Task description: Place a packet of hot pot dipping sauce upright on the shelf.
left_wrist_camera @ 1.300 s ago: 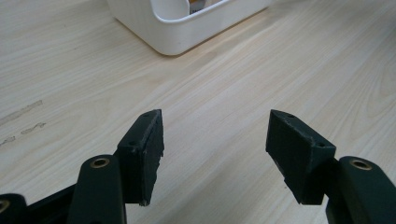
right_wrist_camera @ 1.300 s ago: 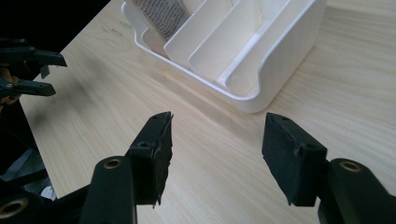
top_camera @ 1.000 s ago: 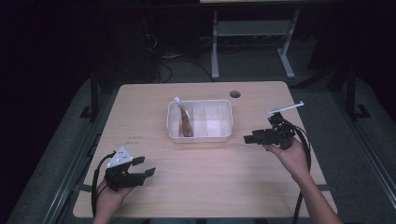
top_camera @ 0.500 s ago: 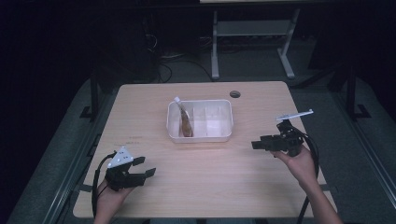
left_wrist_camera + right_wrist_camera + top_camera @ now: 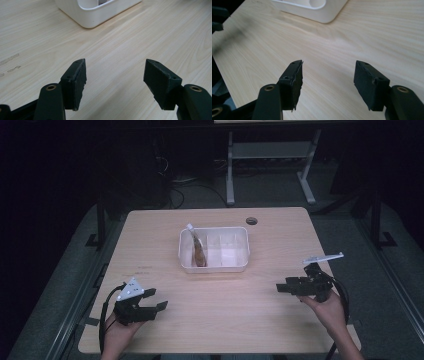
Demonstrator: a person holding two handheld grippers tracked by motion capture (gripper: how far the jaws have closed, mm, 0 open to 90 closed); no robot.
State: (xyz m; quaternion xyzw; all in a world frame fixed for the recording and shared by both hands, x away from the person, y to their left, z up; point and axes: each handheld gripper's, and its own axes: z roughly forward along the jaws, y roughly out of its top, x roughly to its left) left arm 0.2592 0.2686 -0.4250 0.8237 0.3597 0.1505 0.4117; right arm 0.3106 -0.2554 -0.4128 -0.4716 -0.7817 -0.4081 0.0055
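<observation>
Item: table [image 5: 165,235]. Pale wood top, bare over most of its surface. A small dark round hole [image 5: 251,221] sits near the far edge, right of centre.

Item: white tray [image 5: 242,252]. Rectangular, divided into compartments, standing at the middle of the table toward the far side. Its rounded corner shows at the top of my left gripper view [image 5: 95,15] and again at the top of my right gripper view [image 5: 322,12].

Item: brown packet [image 5: 199,251]. It lies in the tray's leftmost compartment, long axis running near to far, its pale top end leaning over the far left rim. The other compartments look white; I cannot tell whether anything small lies in them.

Item: my left gripper [image 5: 156,300]. Held in my left hand [image 5: 120,332] at the near left corner of the table, well apart from the tray. Grey three-cornered plate on top, cable looping off to the left. In its own view [image 5: 115,82] the jaws are spread wide with only bare wood between them.

Item: my right gripper [image 5: 281,288]. Held in my right hand [image 5: 330,310] at the near right of the table, pointing left, well apart from the tray. In its own view [image 5: 327,80] the jaws stand apart, gripping nothing, bare wood between.
</observation>
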